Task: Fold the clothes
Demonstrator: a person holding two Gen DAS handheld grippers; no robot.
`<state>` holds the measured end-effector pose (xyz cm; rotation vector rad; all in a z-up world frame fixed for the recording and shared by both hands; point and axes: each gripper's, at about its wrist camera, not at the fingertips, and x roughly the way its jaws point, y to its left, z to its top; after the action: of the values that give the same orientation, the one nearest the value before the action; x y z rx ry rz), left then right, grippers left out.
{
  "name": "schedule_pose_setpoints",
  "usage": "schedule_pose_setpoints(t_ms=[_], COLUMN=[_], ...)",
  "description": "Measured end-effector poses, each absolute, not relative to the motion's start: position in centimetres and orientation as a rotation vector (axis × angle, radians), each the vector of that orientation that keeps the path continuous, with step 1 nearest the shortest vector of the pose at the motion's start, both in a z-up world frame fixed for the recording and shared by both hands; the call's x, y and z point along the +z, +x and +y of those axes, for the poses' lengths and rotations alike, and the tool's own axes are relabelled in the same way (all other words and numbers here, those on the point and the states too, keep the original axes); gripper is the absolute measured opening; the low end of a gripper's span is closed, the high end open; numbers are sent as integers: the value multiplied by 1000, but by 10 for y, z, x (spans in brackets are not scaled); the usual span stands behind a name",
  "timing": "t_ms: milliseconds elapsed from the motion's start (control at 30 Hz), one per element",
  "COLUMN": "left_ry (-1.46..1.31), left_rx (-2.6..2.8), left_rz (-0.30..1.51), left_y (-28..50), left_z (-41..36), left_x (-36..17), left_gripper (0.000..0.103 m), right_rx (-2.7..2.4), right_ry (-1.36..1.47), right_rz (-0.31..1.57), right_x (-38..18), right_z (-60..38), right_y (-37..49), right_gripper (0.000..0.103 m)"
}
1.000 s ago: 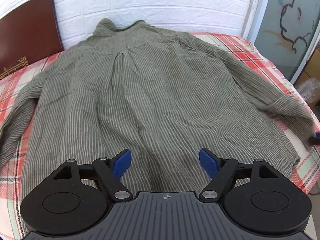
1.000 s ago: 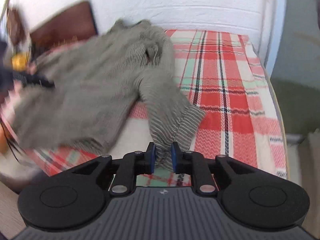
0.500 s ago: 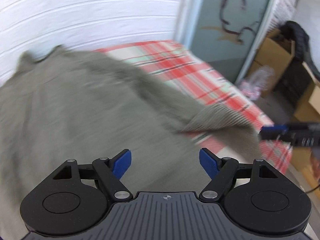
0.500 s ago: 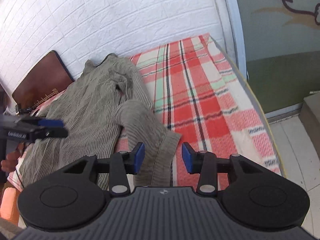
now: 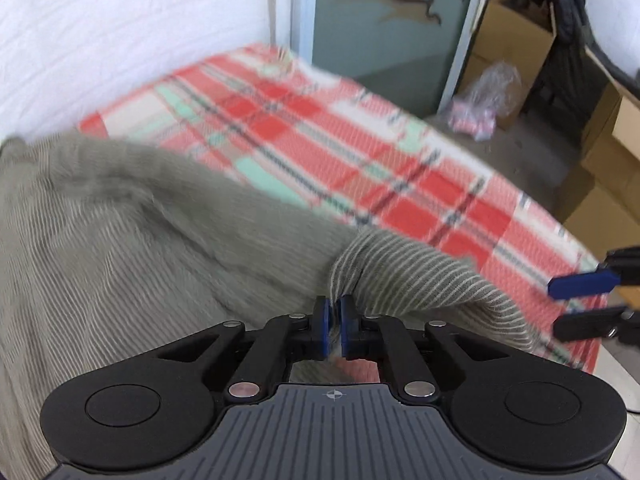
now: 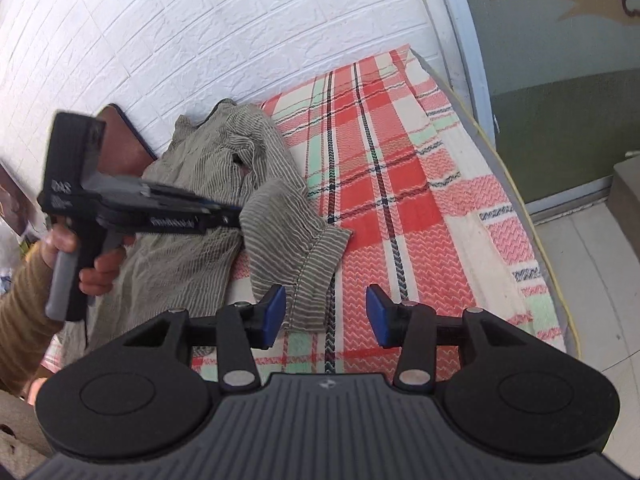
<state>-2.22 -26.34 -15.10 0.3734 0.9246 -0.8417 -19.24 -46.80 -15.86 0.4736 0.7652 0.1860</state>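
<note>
Garment: the striped grey-green shirt lies on the plaid-covered bed, collar end toward the white brick wall, body bunched on your left half of the bed.

Sleeve: the right-side sleeve runs from the shoulder near the wall down toward you; its long axis points roughly at your right gripper, and the cuff end lies flat on the plaid.

Left gripper: fingers closed down to a thin gap, with a pinch of sleeve cloth between the blue pads. The grip sits part-way along the sleeve, up-sleeve of the cuff.

Right gripper: fingers spread wide, holding nothing. The cuff hem lies just ahead of the left pad and partly inside the gap, off-centre to the left.

Deciding relation: your left gripper already has the sleeve; the cuff is the free end, and your right gripper is the nearer one to it.

Judgement: this looks like a sleeve fold toward the shirt body, which lies to the left of both grippers. Any carry of the sleeve would go leftward, across its long axis.

Uncertain: the left wrist view is motion-blurred, so you cannot read the lie of the shirt body from it.
</note>
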Motion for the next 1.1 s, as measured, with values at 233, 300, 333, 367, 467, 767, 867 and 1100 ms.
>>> schedule_pose_setpoints(t_ms=[233, 300, 333, 367, 467, 767, 867, 1100], left_ry=[316, 324, 323, 316, 300, 225, 208, 185], left_rx=[-813, -787, -778, -774, -763, -746, -740, -723], left_rz=[902, 920, 928, 936, 941, 955, 945, 942], left_y=[-52, -55, -56, -57, -60, -61, -67, -72], left_z=[-202, -192, -188, -184, -176, -162, -158, -138], left_x=[-141, -145, -147, -149, -153, -158, -156, -147], left_gripper=[0, 0, 0, 0, 1, 20, 30, 39], right_rx=[210, 216, 224, 236, 256, 281, 305, 360], right_ry=[583, 593, 600, 608, 620, 574, 548, 487], right_rz=[753, 757, 758, 757, 753, 759, 804, 909], right_x=[-168, -171, -172, -172, -172, -163, -167, -177], right_z=[-475, -473, -471, -469, -463, -445, -434, -408], right_y=[-184, -177, -174, -172, -163, -111, -95, -58], right_gripper=[51, 51, 51, 51, 51, 51, 51, 5])
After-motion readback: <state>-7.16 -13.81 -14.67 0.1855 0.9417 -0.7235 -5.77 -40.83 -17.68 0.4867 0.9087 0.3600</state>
